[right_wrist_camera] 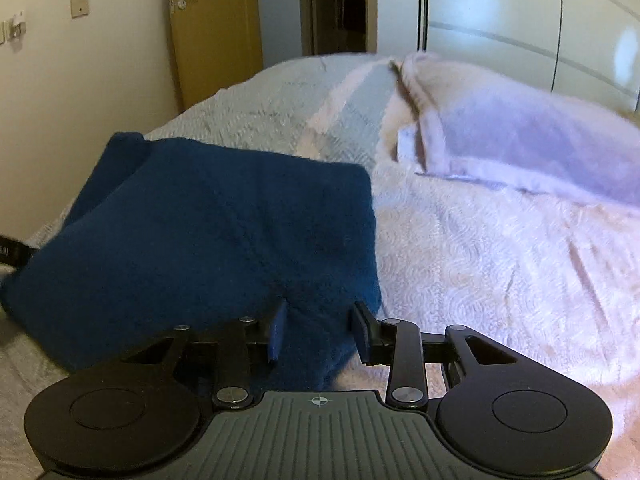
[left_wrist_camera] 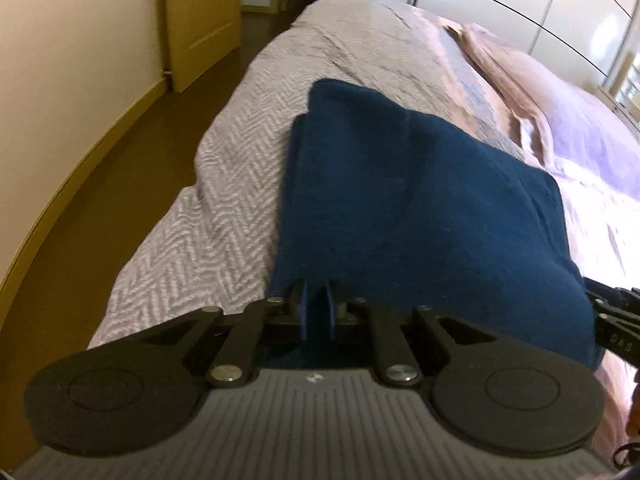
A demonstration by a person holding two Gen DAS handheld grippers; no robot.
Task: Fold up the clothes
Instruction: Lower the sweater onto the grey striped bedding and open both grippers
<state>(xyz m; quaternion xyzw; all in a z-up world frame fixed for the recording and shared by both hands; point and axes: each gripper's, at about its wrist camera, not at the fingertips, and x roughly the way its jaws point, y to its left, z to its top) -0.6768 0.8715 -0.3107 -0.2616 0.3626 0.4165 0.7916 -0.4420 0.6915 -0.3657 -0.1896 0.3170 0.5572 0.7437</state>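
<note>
A dark blue knitted garment [left_wrist_camera: 420,200] lies folded into a thick pad on the bed. My left gripper [left_wrist_camera: 318,304] is shut on its near left edge, and cloth fills the narrow gap between the blue pads. The right gripper [right_wrist_camera: 320,332] holds the near right corner of the same garment [right_wrist_camera: 220,220]. Its fingers stand wider apart, with bunched layers of cloth pressed between them. In the left wrist view the black linkage of the right gripper [left_wrist_camera: 616,320] shows at the far right, beside the raised corner. The garment's far end rests on the cover.
The bed has a grey herringbone cover [left_wrist_camera: 200,220], with a pale pink blanket [right_wrist_camera: 500,260] to the right and a lilac throw [right_wrist_camera: 540,152] bunched behind it. Brown floor [left_wrist_camera: 120,160] runs along the bed's left side. A wooden door [right_wrist_camera: 212,32] and a white wardrobe [right_wrist_camera: 500,20] stand beyond.
</note>
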